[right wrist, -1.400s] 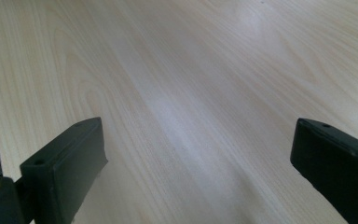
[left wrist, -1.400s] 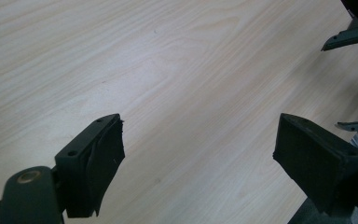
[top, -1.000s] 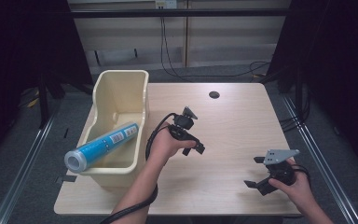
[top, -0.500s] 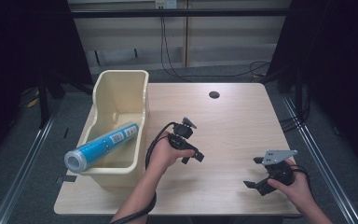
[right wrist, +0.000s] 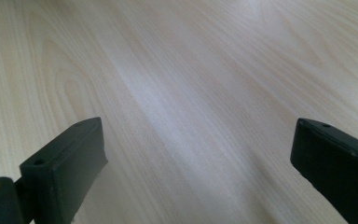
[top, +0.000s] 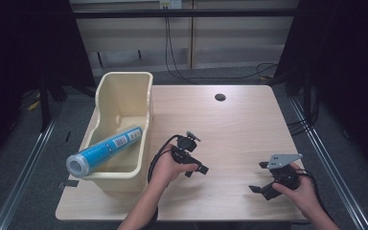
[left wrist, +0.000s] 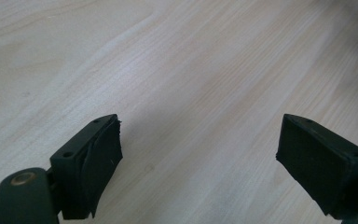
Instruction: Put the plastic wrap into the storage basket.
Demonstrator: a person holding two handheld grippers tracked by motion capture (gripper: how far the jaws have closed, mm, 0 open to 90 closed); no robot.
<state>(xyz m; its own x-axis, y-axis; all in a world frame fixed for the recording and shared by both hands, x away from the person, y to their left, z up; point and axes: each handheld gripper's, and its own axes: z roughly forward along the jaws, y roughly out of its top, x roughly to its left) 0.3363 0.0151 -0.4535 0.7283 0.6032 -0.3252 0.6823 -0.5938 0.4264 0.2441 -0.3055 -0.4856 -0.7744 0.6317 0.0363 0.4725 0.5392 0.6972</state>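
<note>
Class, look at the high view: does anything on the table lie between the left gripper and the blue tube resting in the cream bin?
Yes: the bin's near side wall stands between the left gripper and the blue tube. The table between them is bare.

No wording is showing clearly enough to be read. The blue tube (top: 104,150), lying across the rim of the cream bin (top: 124,96), is carrying a white label patch with dark print, but the marks on it are coming out too small and blurred to make out any letters, brand or numbers. The white plate on the wall panel at the far top edge is also showing nothing legible. The worktop (top: 230,124) is bearing no readable marking.
</note>
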